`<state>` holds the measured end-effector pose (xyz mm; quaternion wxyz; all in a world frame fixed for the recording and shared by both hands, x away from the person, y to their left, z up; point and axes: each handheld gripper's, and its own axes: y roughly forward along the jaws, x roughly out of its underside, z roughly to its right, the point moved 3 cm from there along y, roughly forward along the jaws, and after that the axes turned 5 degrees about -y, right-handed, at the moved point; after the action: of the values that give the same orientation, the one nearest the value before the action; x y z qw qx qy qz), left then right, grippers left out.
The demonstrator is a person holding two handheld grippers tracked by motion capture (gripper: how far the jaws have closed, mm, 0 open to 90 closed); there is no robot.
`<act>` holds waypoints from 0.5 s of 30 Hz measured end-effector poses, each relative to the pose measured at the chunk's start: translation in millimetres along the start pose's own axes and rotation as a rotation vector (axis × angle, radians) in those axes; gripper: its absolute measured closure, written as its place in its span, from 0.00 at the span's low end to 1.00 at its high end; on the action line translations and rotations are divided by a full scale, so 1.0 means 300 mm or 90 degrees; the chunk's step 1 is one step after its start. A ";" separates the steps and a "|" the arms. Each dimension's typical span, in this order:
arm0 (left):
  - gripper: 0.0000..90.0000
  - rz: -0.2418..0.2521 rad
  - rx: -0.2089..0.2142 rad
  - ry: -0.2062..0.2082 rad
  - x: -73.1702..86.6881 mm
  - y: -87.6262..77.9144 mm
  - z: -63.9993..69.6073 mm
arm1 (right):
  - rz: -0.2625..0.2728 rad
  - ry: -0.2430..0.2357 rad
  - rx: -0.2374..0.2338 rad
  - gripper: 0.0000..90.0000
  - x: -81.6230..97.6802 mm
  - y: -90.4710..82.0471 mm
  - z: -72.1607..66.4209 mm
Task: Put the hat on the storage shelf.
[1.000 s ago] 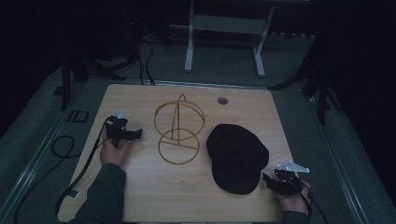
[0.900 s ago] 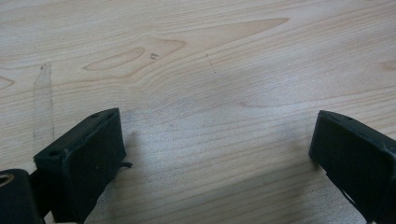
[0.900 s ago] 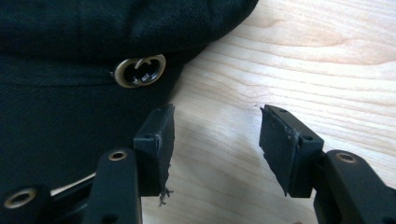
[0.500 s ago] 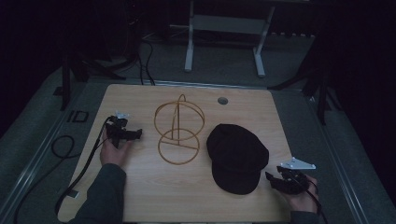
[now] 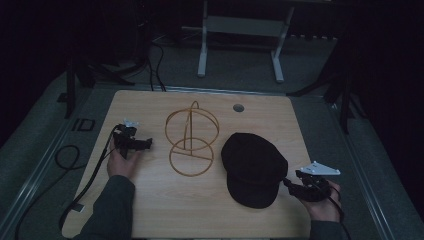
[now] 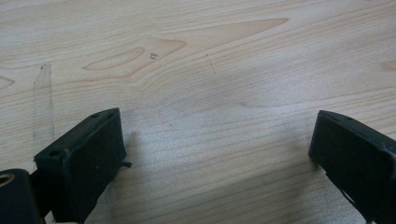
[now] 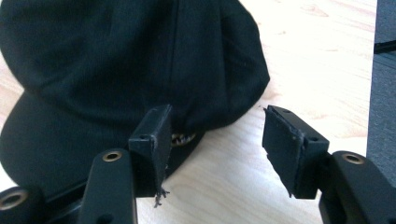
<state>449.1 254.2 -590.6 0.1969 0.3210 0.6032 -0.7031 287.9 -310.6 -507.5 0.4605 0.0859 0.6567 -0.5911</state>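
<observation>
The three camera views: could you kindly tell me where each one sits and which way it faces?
High view: fixed above the person's side, looking forward and down on the table; both forearms enter from the bottom.
Left gripper view: rides the left claw, looking down at bare wood between its open jaws.
Right gripper view: rides the right claw, facing the black cap.
Shared: the cap also shows from above, beside the wire stand.

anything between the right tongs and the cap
Nothing visible. The right tongs sit open right at the edge of the cap, with bare table between the jaws in the right gripper view. The wire stand is on the cap's far side.
</observation>
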 end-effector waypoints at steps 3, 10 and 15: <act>0.03 0.000 0.000 0.000 0.000 0.000 0.000 | 0.007 0.014 0.003 0.48 -0.021 0.010 0.005; 0.03 0.000 0.000 0.000 0.000 0.000 0.000 | 0.002 0.048 0.021 0.48 -0.062 0.080 0.028; 0.03 -0.001 0.000 0.001 0.000 0.000 -0.001 | -0.007 0.081 0.044 0.50 -0.075 0.121 0.058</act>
<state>449.0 254.4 -590.6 0.1957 0.3211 0.6039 -0.7028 333.2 -305.3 -514.7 0.4112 0.1357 0.6642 -0.6094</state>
